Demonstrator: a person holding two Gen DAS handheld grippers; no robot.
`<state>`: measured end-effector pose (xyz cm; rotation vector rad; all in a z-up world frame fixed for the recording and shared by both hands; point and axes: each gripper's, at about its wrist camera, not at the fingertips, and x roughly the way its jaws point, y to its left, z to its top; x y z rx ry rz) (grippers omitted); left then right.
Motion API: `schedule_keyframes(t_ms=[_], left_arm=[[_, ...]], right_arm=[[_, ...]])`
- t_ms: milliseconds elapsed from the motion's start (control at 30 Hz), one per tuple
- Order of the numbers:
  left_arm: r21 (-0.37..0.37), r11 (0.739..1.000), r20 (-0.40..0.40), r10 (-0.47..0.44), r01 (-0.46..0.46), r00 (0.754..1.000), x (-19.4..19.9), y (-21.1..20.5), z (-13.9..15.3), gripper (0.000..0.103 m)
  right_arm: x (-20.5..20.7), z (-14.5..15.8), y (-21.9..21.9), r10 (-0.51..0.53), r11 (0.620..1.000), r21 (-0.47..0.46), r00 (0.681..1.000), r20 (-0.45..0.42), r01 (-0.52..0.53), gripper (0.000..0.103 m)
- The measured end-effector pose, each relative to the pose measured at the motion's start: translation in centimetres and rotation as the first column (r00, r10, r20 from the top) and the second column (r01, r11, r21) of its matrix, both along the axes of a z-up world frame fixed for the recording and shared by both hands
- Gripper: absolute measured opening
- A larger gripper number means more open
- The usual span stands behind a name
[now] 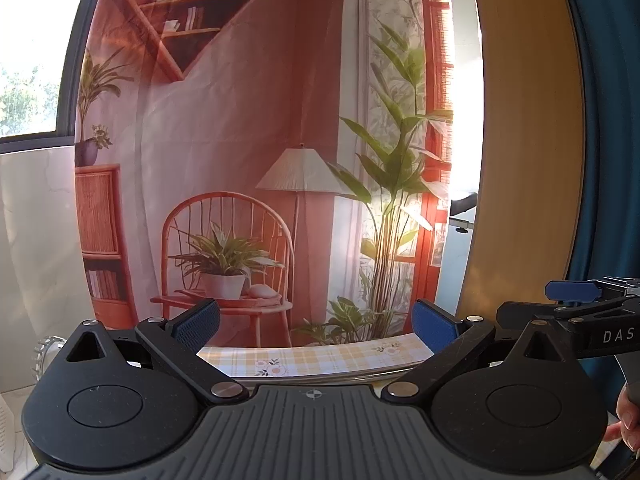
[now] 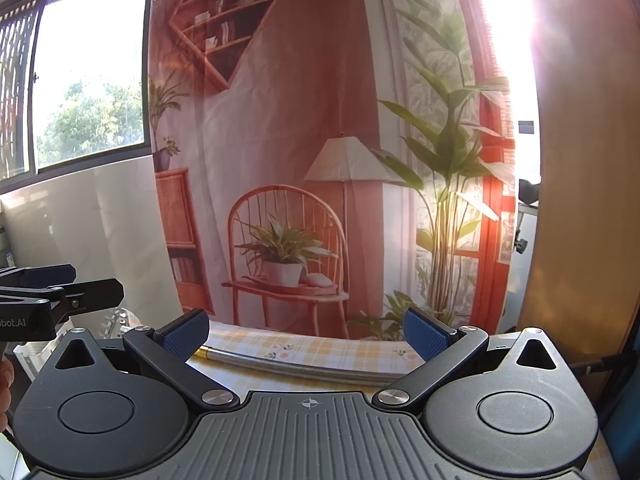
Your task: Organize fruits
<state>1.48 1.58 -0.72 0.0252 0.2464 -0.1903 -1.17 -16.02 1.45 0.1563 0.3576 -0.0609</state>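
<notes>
No fruit shows in either view. My left gripper is open, its blue pads wide apart with nothing between them, held level above the far edge of the table. My right gripper is open too and holds nothing. The table wears a yellow checked cloth with small flowers; only its far strip shows in both views. The right gripper also appears at the right edge of the left wrist view, and the left gripper at the left edge of the right wrist view.
A printed backdrop of a pink room hangs just behind the table. A metal rod lies along the table's far edge. A window is at the left, a wooden panel at the right. A hand holds the right gripper.
</notes>
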Motion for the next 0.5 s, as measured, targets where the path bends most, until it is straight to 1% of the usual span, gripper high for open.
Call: schedule_keyframes(t_ms=[267,500], left_arm=[[0.01,1.0,0.013,-0.002,0.002,1.0,-0.26,0.03,-0.03,0.103],[0.012,1.0,0.009,-0.003,0.003,1.0,-0.26,0.0,0.03,0.103]], right_arm=[[-0.02,-0.05,-0.08,-0.008,1.0,0.017,1.0,-0.005,0.008,0.103],[-0.05,-0.1,-0.22,-0.014,1.0,0.027,1.0,-0.006,0.014,0.103]])
